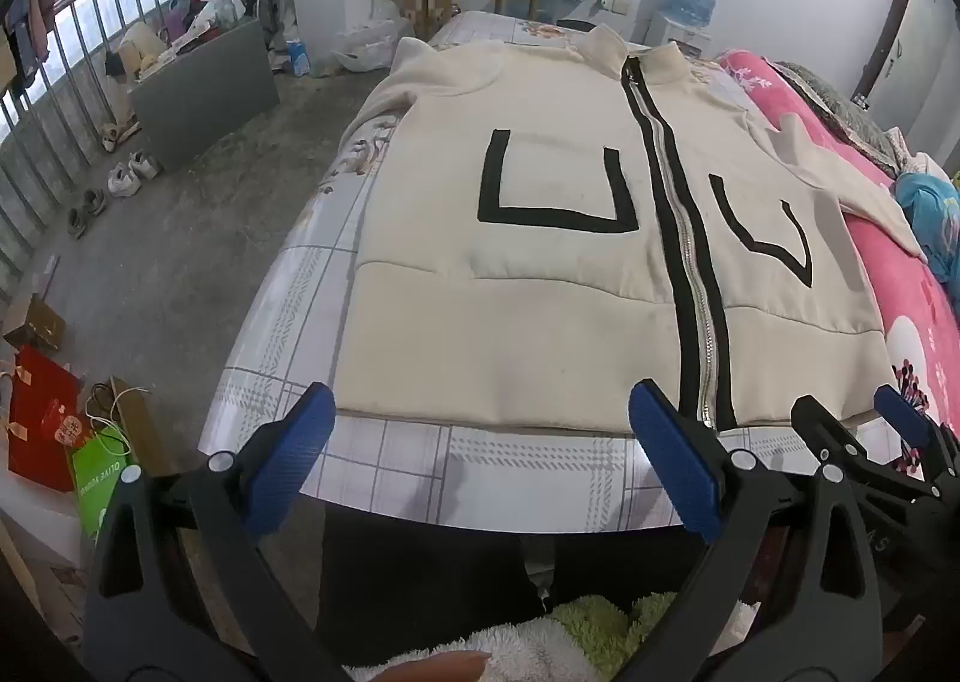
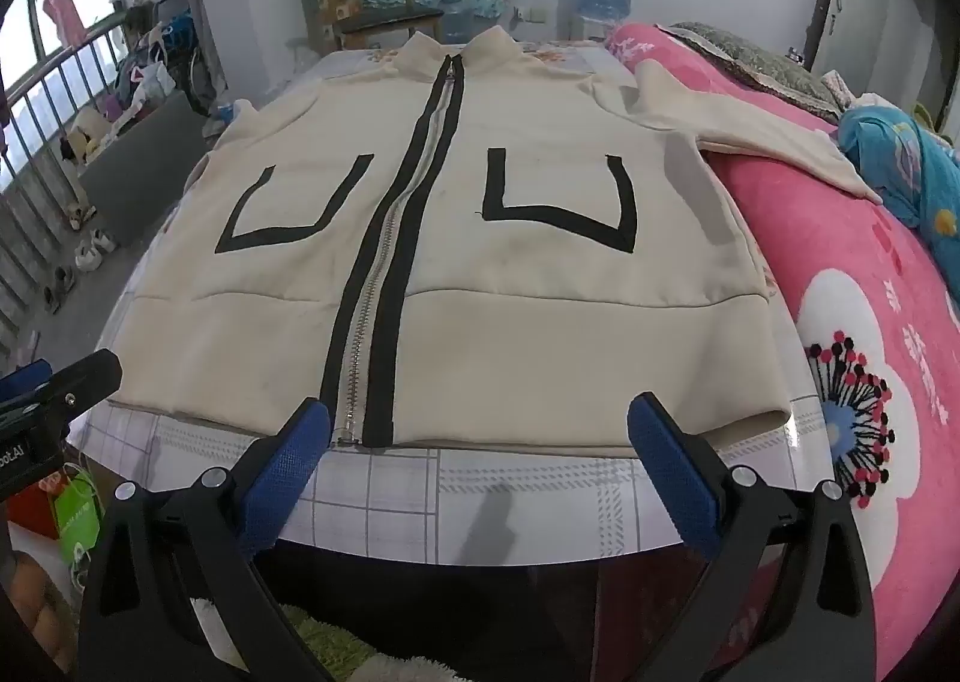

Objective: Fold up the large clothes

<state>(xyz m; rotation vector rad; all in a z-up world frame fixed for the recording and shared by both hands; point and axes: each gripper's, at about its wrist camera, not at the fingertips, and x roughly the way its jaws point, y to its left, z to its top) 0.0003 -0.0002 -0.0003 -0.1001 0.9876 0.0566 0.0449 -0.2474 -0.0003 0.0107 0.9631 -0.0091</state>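
Both grippers are hovering at the lower edge of their frames, just short of the hem of the cream jacket (image 1: 540, 274), and neither is touching cloth. The left gripper (image 1: 480, 442) is holding its blue-padded fingers (image 1: 288, 460) spread wide with nothing between them; the right gripper (image 2: 480, 448) is doing the same, its pads (image 2: 678, 472) bracketing the hem right of the zipper (image 2: 372, 310). The fold seems not yet begun, so the likely step is a first grasp. It is probably best to be pinching the hem near its two bottom corners, taking both layers, and lifting evenly so the front is not skewing along the zip. The jacket is lying face up and zipped shut in the centre of both frames on a checked table cover (image 1: 510, 472), collar toward the top, black U-shaped trims either side of the zip. One sleeve (image 2: 750, 136) is trailing to the upper right onto a pink floral blanket (image 2: 852, 286); it may want tucking in first.
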